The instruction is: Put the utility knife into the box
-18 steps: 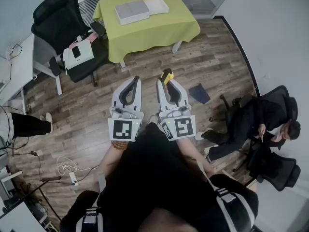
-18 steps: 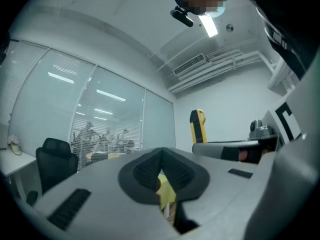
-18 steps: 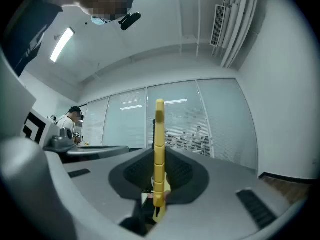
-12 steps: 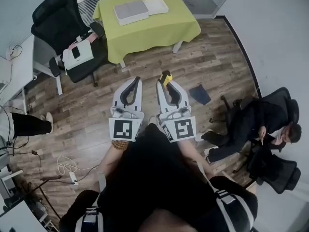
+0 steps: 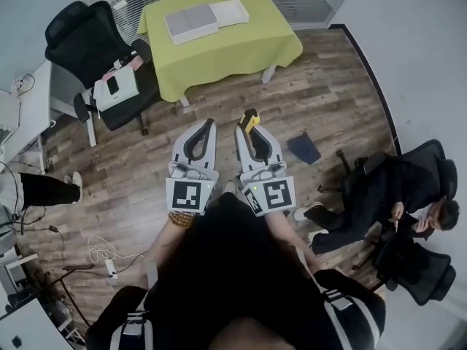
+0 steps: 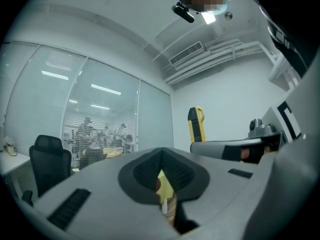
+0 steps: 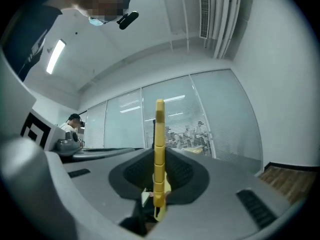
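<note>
Head view, knife: the yellow-and-black utility knife (image 5: 252, 116) sticks out of the right gripper (image 5: 248, 127) just above frame centre, over the wood floor.
Head view, box: the grey box (image 5: 191, 22) lies on the green-clothed table (image 5: 241, 46) at upper centre, well apart from the knife.
Left gripper view: the left gripper (image 6: 161, 153) has its jaws pressed together with nothing between them.
Right gripper view: the jaws are clamped on the knife's (image 7: 159, 129) lower body. It stands upright at centre, thin edge toward the camera.
Handling: probably light and stiff. The smooth shell may pivot, so the flat sides at mid-body look like the best hold.
</note>
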Available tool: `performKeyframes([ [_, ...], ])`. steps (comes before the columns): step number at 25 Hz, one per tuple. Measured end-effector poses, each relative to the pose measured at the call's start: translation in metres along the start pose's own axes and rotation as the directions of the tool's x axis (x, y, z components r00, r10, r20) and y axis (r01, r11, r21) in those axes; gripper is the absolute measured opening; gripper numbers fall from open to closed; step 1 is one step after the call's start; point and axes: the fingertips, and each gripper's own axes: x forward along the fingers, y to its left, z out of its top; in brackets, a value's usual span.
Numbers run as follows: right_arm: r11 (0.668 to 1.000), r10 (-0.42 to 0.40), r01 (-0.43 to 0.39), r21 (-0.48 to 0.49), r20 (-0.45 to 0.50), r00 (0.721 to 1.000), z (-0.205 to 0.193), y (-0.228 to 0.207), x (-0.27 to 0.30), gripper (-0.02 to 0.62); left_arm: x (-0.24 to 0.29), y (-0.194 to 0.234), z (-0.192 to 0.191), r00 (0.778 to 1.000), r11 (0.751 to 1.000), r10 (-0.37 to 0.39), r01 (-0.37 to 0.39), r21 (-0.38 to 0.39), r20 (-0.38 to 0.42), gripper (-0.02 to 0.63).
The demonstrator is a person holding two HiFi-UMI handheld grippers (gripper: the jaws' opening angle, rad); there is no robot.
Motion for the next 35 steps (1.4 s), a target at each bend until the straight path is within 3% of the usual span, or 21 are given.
performKeyframes([
  [11, 0.999, 0.01, -0.01, 0.034, -0.012, 1.0, -0.006, -0.041, 0.011, 0.054, 0.034, -0.003, 0.001, 1.0, 0.999, 0.028, -0.028, 0.024, 0.002, 0.011],
  [16, 1.0, -0.003, 0.004, 0.014, -0.031, 1.0, -0.012, -0.054, 0.02, 0.054, 0.052, 0.003, -0.011, 1.0, 1.0, 0.018, -0.018, -0.003, -0.002, 0.011],
  [29, 0.997, -0.072, 0.07, -0.022, -0.078, 0.994, -0.015, -0.132, 0.079, 0.054, 0.158, 0.021, -0.021, 0.998, 0.998, -0.038, 0.039, -0.041, 0.044, 0.011],
  [35, 0.997, -0.08, 0.082, 0.018, -0.078, 0.994, -0.01, -0.163, 0.124, 0.054, 0.208, 0.053, -0.017, 0.998, 1.0, 0.013, -0.012, -0.01, 0.066, 0.011],
])
